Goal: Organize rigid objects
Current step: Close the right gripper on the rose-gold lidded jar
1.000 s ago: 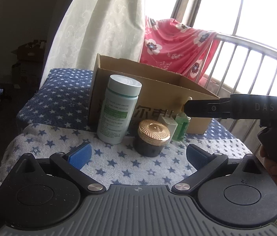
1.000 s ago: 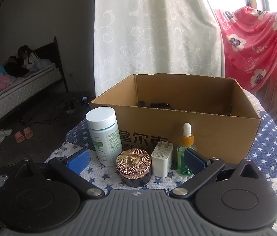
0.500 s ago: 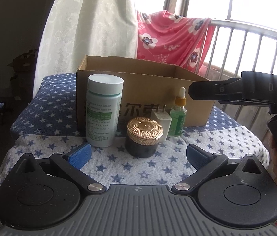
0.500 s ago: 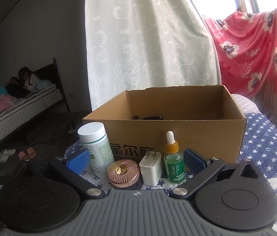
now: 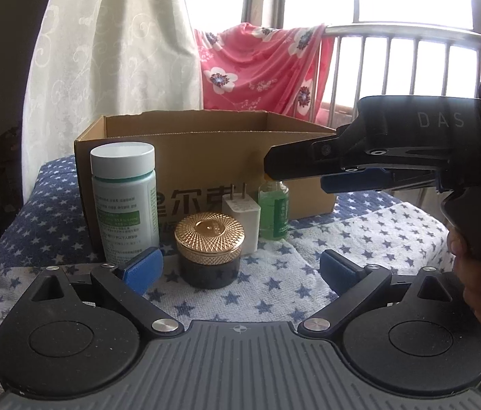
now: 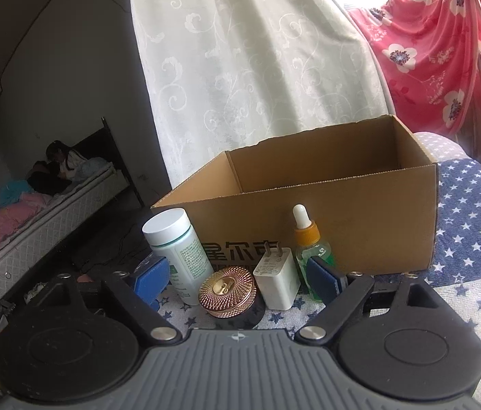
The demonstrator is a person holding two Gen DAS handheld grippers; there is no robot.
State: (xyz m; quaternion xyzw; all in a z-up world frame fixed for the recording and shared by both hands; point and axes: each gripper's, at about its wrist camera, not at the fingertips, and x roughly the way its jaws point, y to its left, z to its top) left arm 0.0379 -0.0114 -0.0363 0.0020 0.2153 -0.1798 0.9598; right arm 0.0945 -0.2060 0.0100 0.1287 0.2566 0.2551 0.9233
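The cardboard box is being seen open-topped at the back of a star-printed cloth, with its printed front wall facing both cameras; what lies inside cannot be told from these views. Four smaller things are being kept in a loose row just before that wall. The white bottle, with a white cap and green label, is standing upright at the left end of the row. The dark jar, under a ribbed gold lid, is sitting a little forward of the others, just beside the bottle. The green dropper bottle (orange collar, white bulb) is standing upright at the right end, close to the box wall. The white plug adapter, prongs up, is being held between jar and dropper by nothing but its own base, near both.

The left gripper is being held low over the cloth with its blue pads spread wide; its jaws have just been closing slightly, and the jar is standing ahead of the gap, untouched. The right gripper is being held with jaws apart as well, having just been closing; bottle, jar, adapter and dropper are all being framed beyond its pads, none pressed. A hand is being seen on its handle in the left view.
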